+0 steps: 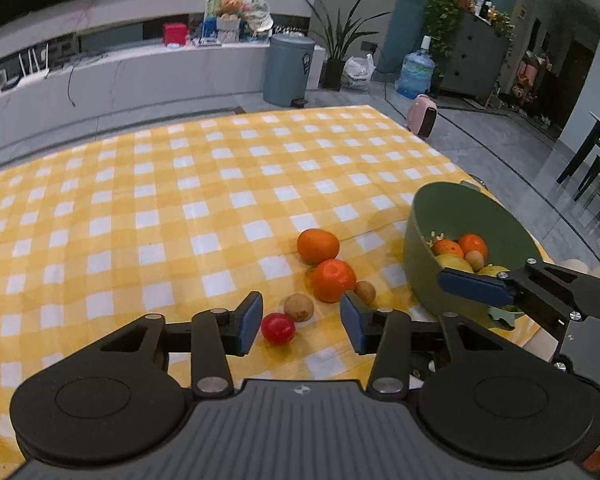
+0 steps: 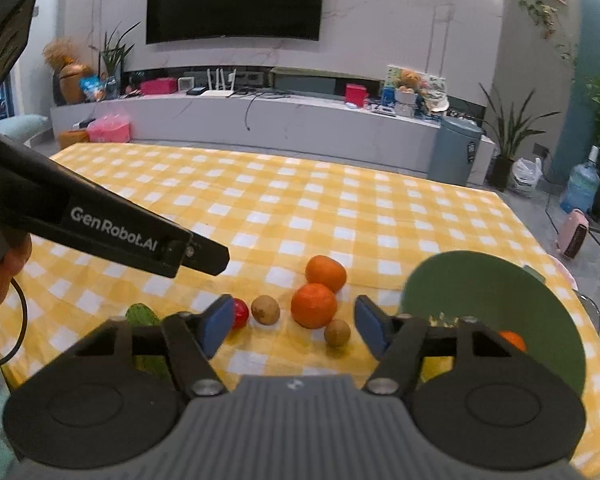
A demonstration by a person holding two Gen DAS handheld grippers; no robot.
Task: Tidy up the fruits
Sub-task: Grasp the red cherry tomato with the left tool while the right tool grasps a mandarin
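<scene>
From my right gripper's camera, its own left finger (image 2: 216, 326) hid most of the red cherry tomato (image 2: 241, 313), and its body covered much of the green cucumber (image 2: 142, 315) and nearly all the fruit inside the green bowl (image 2: 480, 280); only one orange (image 2: 513, 340) peeked out. In my left gripper's camera, the right gripper's finger (image 1: 474, 286) crossed the bowl's near rim, masking the yellow fruit (image 1: 456, 262) below it.

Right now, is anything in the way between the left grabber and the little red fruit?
Nothing visible blocks it. The left gripper hangs open over the tablecloth, and the red fruit lies right beside its left pad, with a small brown fruit just behind it, not in front.
</scene>
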